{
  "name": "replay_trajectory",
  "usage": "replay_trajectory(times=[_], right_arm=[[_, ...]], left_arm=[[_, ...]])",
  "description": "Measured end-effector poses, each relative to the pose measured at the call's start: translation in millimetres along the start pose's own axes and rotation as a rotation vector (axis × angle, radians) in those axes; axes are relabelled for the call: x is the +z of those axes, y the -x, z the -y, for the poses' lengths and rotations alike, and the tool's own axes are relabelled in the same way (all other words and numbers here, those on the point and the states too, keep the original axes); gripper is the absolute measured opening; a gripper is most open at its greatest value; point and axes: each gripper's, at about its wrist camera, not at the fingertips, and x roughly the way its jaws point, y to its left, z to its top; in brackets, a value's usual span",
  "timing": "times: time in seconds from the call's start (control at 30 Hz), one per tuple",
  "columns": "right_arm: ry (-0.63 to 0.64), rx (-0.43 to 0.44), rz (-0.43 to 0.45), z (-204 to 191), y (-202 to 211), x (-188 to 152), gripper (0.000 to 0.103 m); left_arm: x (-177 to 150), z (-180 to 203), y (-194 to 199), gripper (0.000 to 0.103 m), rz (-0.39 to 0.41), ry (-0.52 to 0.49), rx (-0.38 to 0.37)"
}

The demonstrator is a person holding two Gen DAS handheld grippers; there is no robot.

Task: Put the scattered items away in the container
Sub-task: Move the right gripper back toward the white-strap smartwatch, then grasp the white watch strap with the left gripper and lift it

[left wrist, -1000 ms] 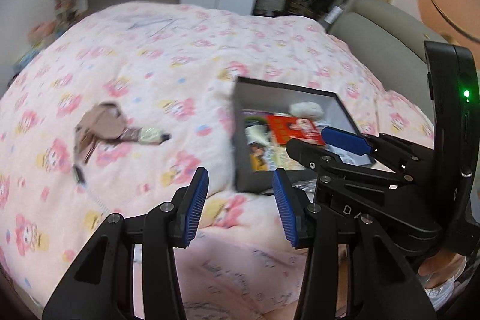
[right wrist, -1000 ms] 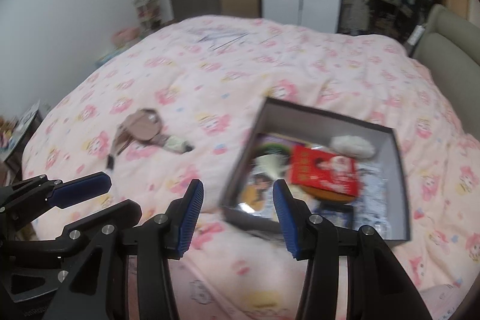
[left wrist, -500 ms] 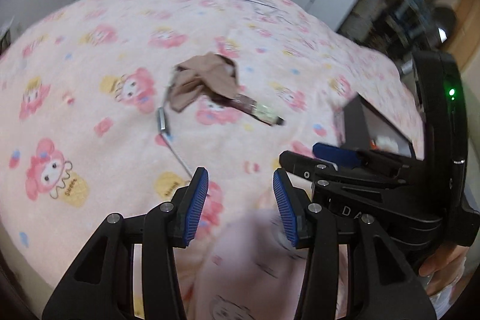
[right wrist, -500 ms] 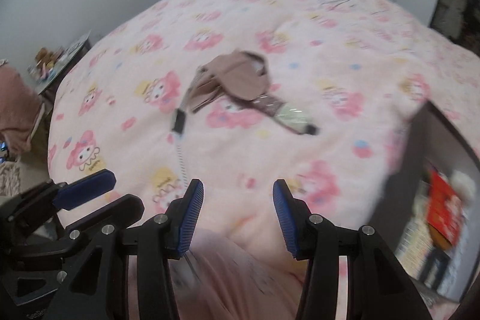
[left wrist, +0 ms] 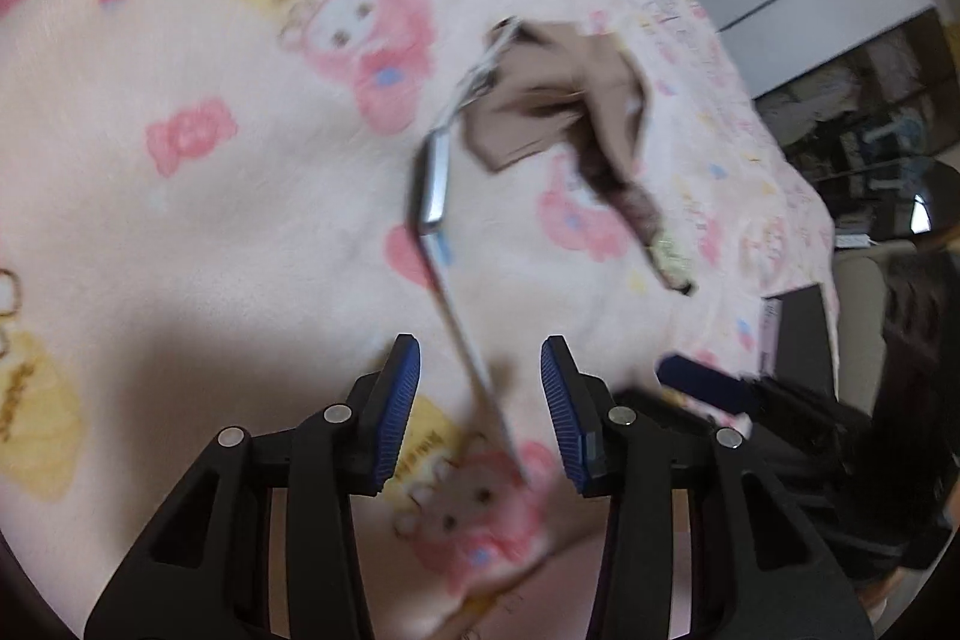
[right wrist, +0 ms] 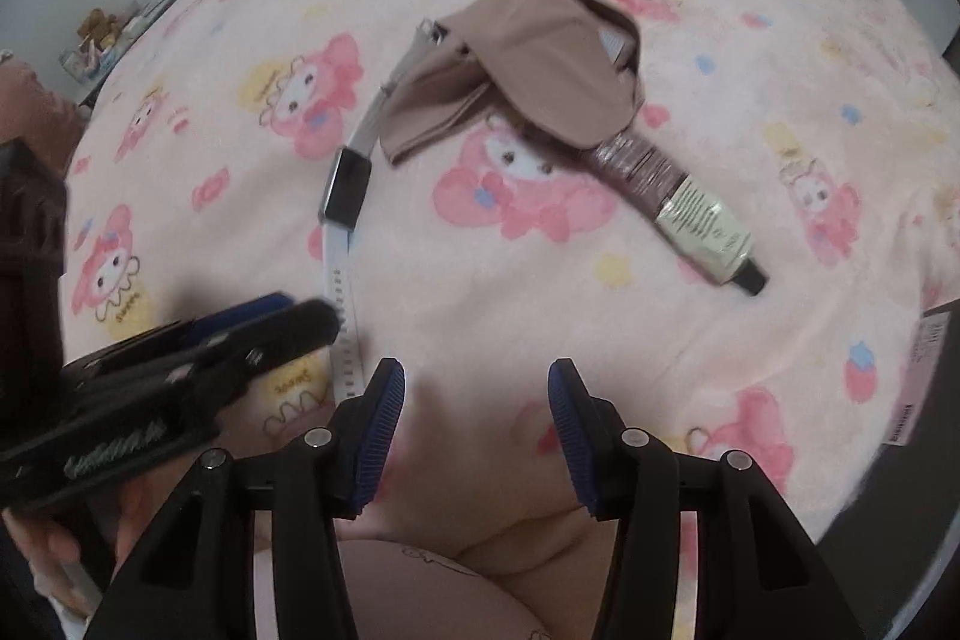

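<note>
**Going for the watch strap**

My left gripper [left wrist: 480, 418] is down over the free end of the watch [right wrist: 347, 187], the one with the pale strap and dark face. The strap runs up between its blue pads, which are closing but not yet touching it. So this is the reach, not the lift; nothing is held. My right gripper [right wrist: 477, 430] is spread over bare blanket [right wrist: 180, 40], with nothing between its pads, just right of the strap's tip.

Three things are still out on the bed. The watch lies nearest me. Its far strap end tucks under the brown cloth [right wrist: 528, 64], which lies bunched beyond it. The tube [right wrist: 690, 214] pokes out from under the cloth's right side, cap towards the box [left wrist: 801, 334]. Only a dark corner of the box shows, at the right edge of each view.

Next, I judge, the left pads must meet squarely on the strap's flat sides, low enough that it doesn't slip out. Then comes a lift that draws the far end free without dragging the cloth.

The left view is smeared, so I can't tell whether the pads reach the blanket. The box's contents are out of sight. How much tube the cloth covers is unclear.
</note>
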Motion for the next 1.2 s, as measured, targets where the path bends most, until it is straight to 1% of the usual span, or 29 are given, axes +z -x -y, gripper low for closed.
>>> replay_trajectory(times=[0.07,0.1,0.13,0.17,0.23,0.27,0.3,0.37,0.4,0.47,0.53,0.63,0.77,0.87,1.03,1.2], right_arm=[[-0.009,0.009,-0.016,4,-6,-3,0.046],[-0.01,0.005,-0.023,6,-9,-5,0.046],[-0.01,0.005,-0.028,6,-11,-6,0.046],[-0.015,0.016,-0.035,7,-12,-8,0.046],[-0.047,0.07,-0.049,9,-12,-10,0.046],[-0.071,0.11,-0.052,10,-9,-11,0.046],[-0.078,0.126,-0.044,10,-4,-12,0.047],[-0.064,0.107,-0.005,6,9,-16,0.051],[-0.058,0.09,0.011,5,15,-19,0.051],[-0.072,0.071,0.048,6,31,-25,0.051],[-0.105,0.081,0.084,10,46,-32,0.051],[-0.145,0.075,0.138,20,71,-49,0.052],[-0.216,0.062,0.188,37,101,-86,0.052],[-0.284,0.071,0.223,55,125,-124,0.052],[-0.359,0.067,0.256,81,144,-173,0.053],[-0.429,0.05,0.282,105,158,-221,0.054]], left_arm=[[0,-4,-12,0.032,-0.026,0.021,0.01],[1,-4,-15,0.026,-0.034,0.019,0.009],[2,-2,-17,0.014,-0.042,0.014,0.002],[3,-1,-18,0.007,-0.051,0.015,-0.008],[4,7,-17,0.003,-0.063,0.006,-0.025],[4,14,-13,0.002,-0.057,-0.007,-0.038],[3,22,-7,0.002,-0.048,-0.023,-0.064],[-1,40,6,0.002,-0.036,-0.051,-0.12],[-4,50,14,0.002,-0.029,-0.07,-0.14],[-10,71,26,0.002,-0.01,-0.117,-0.151],[-18,90,38,0.002,0.002,-0.153,-0.157],[-32,117,45,0.002,-0.003,-0.197,-0.17],[-61,149,52,0.002,-0.032,-0.254,-0.199],[-89,172,53,0.002,-0.051,-0.295,-0.212],[-138,207,43,0.002,-0.11,-0.359,-0.237],[-178,239,38,0.002,-0.147,-0.441,-0.23]])
